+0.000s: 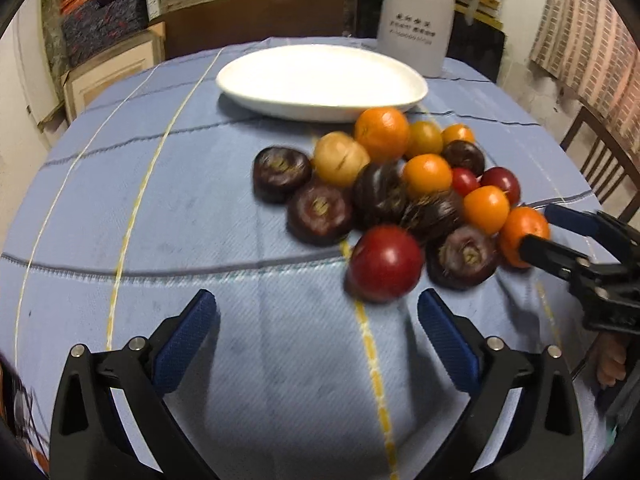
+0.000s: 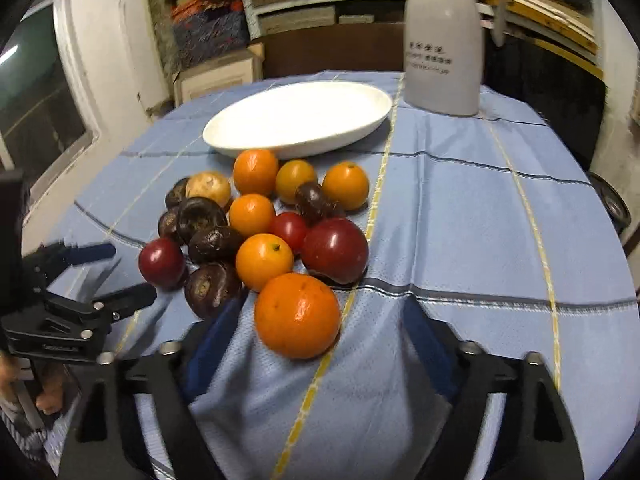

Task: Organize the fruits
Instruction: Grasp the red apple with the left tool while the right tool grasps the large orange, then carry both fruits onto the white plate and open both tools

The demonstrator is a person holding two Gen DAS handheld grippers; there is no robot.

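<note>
Over the blue tablecloth (image 1: 160,240), both claws gape wide, empty — left claw (image 1: 318,320), right claw (image 2: 316,328).

The surface is covered by a light blue cloth (image 1: 160,200) crossed by dark and yellow stripes. A white oval dish (image 1: 320,80) lies on it in the upper middle of the left view, and a pale grey jug (image 1: 416,20) stands behind the dish at upper right. Just in front of the dish a heap of fruit (image 1: 400,196) lies right of centre: oranges, red round ones, dark purple ones and a tan one, touching each other.
</note>
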